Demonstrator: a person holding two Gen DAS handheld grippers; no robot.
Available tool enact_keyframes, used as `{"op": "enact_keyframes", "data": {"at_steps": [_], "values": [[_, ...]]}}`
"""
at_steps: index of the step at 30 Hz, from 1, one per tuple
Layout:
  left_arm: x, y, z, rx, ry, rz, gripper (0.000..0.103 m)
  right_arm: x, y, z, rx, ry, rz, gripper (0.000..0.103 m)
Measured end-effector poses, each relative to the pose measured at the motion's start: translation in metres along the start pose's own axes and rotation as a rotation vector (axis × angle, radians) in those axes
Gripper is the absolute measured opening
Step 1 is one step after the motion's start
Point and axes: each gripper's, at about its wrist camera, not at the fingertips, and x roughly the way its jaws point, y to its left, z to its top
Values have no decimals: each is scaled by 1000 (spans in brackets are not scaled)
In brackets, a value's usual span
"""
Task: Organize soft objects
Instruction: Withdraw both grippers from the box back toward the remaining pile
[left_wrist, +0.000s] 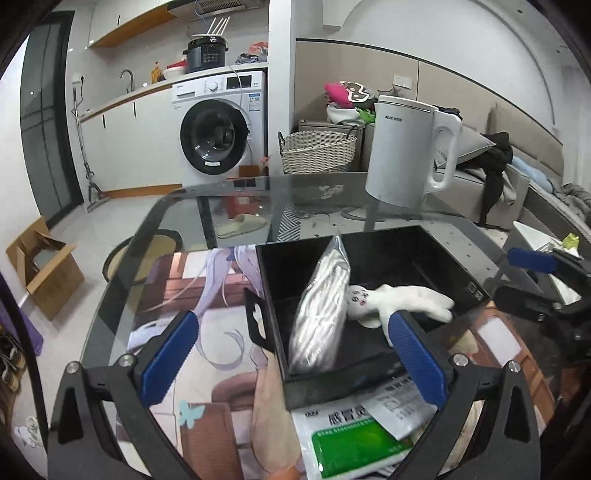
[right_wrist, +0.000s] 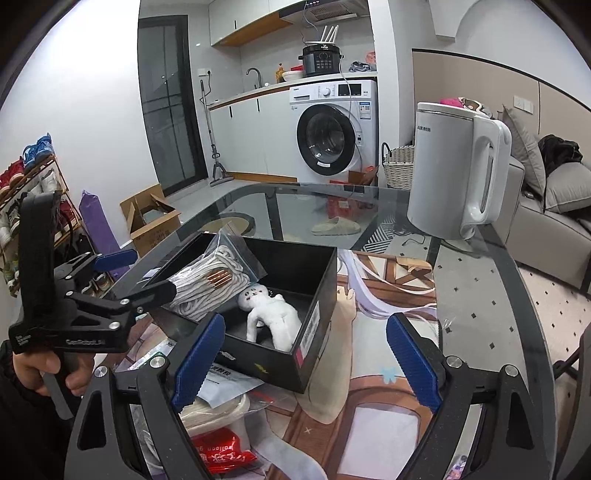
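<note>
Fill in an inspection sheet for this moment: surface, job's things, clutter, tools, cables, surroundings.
Surface: glass table with a printed mat.
Job's things: white plush doll and bagged white rope inside the black box.
Clutter: white kettle; green-and-white packet; red packet.
Tools: left tool open, empty; right tool open, empty.
Cables: cord under the glass near the kettle.
Surroundings: washing machine, wicker basket, cardboard box.
</note>
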Motion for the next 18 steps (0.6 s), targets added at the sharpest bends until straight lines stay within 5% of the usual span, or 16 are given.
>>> {"op": "enact_keyframes", "data": {"at_steps": [4, 18], "values": [[-6, 0, -4, -16, 21, -26, 103, -2, 5, -3, -2, 11, 28, 100], [-30, -6, -31, 7, 34, -37, 103, -19, 19, -35, -35, 59, 45, 102]]}}
